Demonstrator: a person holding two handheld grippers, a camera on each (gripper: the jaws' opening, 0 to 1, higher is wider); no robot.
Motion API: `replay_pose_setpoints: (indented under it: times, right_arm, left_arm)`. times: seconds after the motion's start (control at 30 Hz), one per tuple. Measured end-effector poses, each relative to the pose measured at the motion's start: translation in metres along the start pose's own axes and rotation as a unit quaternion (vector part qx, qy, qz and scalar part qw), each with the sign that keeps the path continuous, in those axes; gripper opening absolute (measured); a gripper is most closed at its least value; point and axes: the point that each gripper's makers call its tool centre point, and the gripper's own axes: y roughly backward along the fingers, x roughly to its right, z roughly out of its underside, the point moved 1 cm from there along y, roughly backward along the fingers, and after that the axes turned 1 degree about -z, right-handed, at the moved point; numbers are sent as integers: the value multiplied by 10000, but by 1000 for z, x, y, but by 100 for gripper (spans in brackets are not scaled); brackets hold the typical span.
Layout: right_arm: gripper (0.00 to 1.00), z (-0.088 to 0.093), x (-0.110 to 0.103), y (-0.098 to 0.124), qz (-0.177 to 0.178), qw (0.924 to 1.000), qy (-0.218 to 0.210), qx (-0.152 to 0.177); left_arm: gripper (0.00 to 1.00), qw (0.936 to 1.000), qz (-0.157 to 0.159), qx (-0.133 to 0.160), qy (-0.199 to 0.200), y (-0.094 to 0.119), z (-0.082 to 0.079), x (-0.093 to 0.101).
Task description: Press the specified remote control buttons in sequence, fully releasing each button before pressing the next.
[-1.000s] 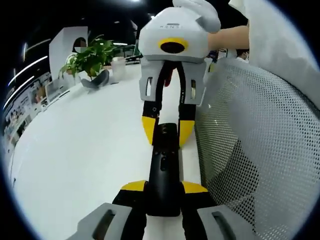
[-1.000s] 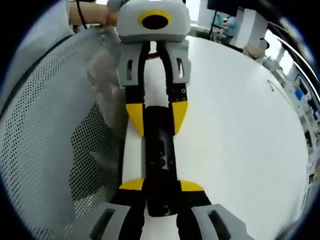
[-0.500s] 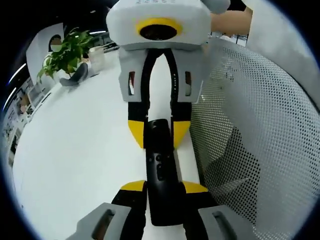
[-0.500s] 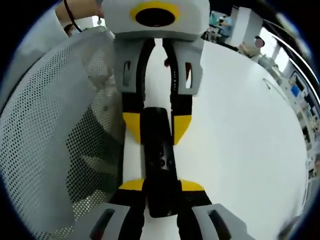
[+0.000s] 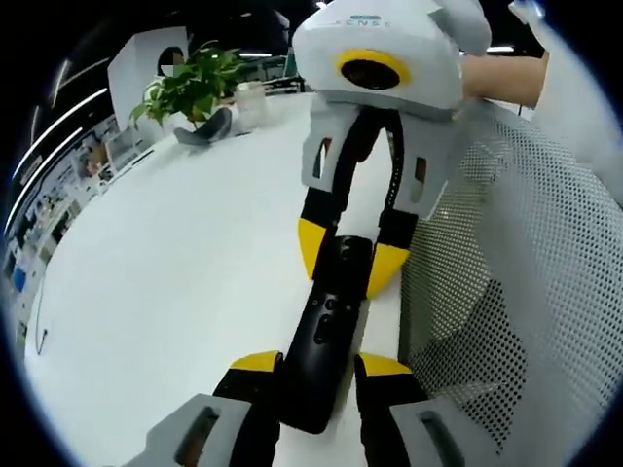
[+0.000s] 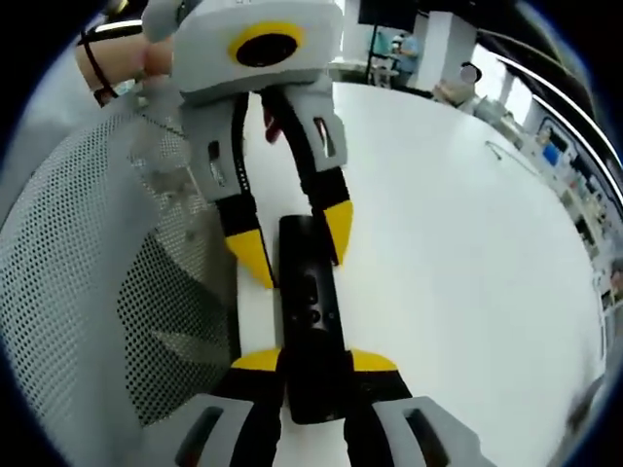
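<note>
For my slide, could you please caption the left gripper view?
Both grippers flank a black remote on a white table.

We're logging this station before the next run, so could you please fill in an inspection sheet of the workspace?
Surface: white table, bare in the middle.
Job's things: black remote control, held at both ends.
Clutter: potted plant at the far edge.
Grippers: left gripper and right gripper each shut on the remote.
Cables: nothing seen.
Surroundings: white mesh chair back beside the table; office furniture beyond.
</note>
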Motion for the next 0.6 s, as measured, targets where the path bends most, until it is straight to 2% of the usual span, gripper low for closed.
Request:
replay_pose_setpoints:
  times: [0.13,0.3,0.37,0.4,0.5,0.6]
  right_arm:
    - [21,-1,-1,-1,65,9999,-122,-62]
    - [21,-2,-3,-1,76,9996,-156,-212]
    - [22,-2,-3,-1,75,9995,-145,-258]
    - [22,-2,-3,-1,78,9995,-169,-269]
    - [22,-2,-4,-1,93,9993,-185,-303]
    - [22,-2,-6,-1,118,9992,-209,-332]
  left_arm:
    - [33,9986,-285,98,427,18,6,-5]
    - [37,9924,-785,563,767,47,-1,-15]
    - [39,9873,-997,777,967,61,-4,-19]
    - [40,9825,-1165,945,1105,71,-6,-24]
    - [44,9727,-1501,1295,1208,91,-11,-32]
    - [49,9580,-1936,1627,1356,116,-11,-41]
